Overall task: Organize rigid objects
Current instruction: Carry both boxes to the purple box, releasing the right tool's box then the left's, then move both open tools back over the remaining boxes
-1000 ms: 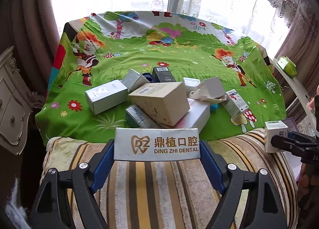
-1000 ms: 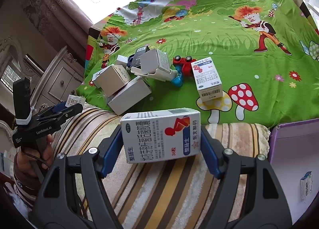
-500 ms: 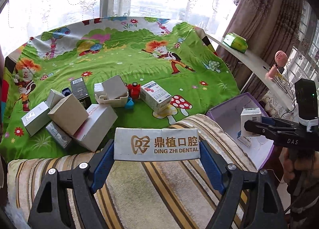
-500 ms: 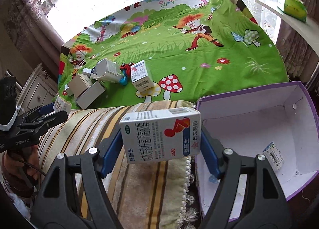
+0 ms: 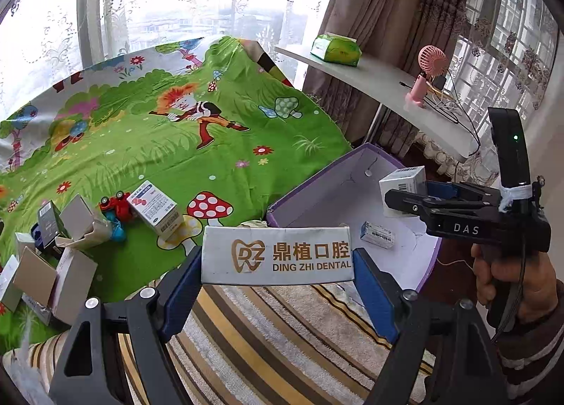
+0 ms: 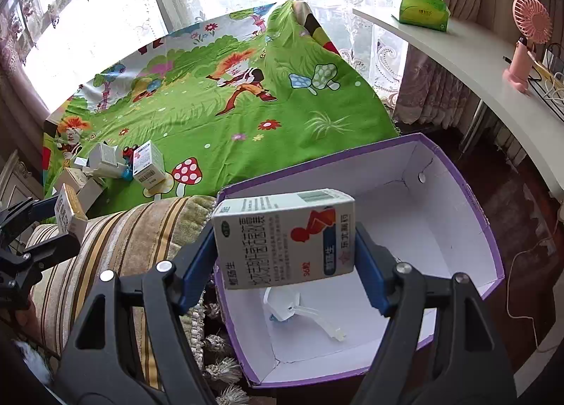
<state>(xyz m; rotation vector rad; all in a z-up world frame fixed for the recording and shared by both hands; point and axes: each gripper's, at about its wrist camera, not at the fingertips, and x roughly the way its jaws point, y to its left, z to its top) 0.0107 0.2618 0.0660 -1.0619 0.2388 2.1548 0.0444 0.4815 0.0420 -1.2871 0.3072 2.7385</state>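
My left gripper [image 5: 278, 257] is shut on a white "Ding Zhi Dental" box [image 5: 276, 255], held over the striped cushion beside the purple box [image 5: 303, 186]. My right gripper [image 6: 285, 246] is shut on a white medicine box [image 6: 283, 237] with red and blue print, held over the open purple box [image 6: 472, 200]. The right gripper also shows in the left wrist view [image 5: 405, 200], over the purple box. A small white carton [image 5: 377, 235] lies inside it, with a clear plastic piece [image 6: 285, 306]. Several boxes [image 5: 53, 264] remain piled on the green cloth.
A green cartoon cloth [image 5: 176, 144] covers the bed. A blue-and-white box [image 5: 155, 209] and a red toy car [image 5: 118, 205] lie near the pile. A striped cushion [image 5: 268, 334] lies below my left gripper. A white shelf [image 5: 380, 87] carries a tissue pack and pink fan.
Both grippers have swung right, away from the pile, each keeping its box. The right gripper now hangs over the purple box; the left has come up beside it.
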